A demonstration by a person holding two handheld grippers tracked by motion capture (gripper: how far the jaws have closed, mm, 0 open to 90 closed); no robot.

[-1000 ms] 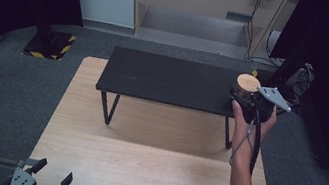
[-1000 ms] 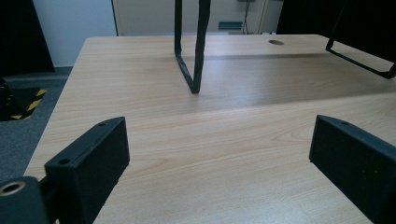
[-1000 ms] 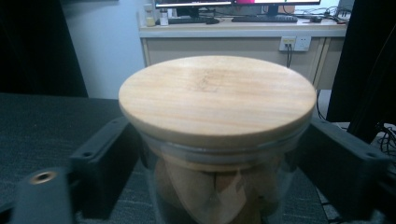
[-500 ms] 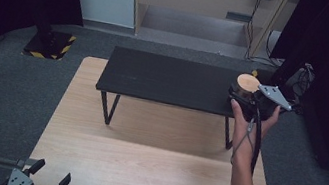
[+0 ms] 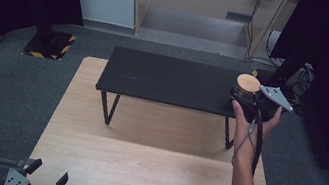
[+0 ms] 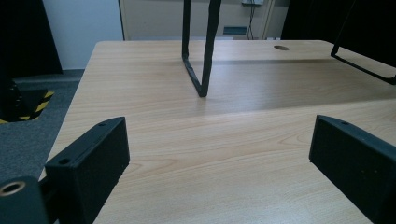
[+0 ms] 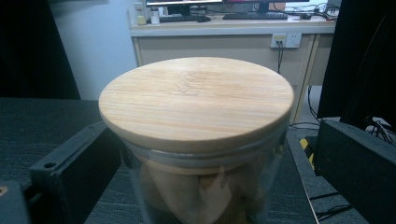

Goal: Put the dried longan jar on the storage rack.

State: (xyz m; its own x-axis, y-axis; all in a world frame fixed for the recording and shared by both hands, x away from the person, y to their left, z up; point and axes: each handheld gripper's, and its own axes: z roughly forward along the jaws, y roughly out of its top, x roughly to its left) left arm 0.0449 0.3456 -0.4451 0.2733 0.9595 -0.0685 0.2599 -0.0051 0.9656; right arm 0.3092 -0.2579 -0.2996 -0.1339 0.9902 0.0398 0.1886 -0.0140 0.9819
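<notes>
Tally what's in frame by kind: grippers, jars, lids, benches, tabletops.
Grippers: 2 (left gripper, right gripper)
Glass jars: 1 (jar)
Wooden lids: 1 (lid, on the jar)
Black benches: 1 (bench)
Wooden tabletops: 1 (table)
Total: 6

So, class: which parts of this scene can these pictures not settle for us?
- Jar: base cut off by the right gripper view's bottom edge; contents blurred behind glass.
- Right gripper: jaws hidden by the hand in the high view.
- Left gripper: body cut off by the high view's bottom edge.
</notes>
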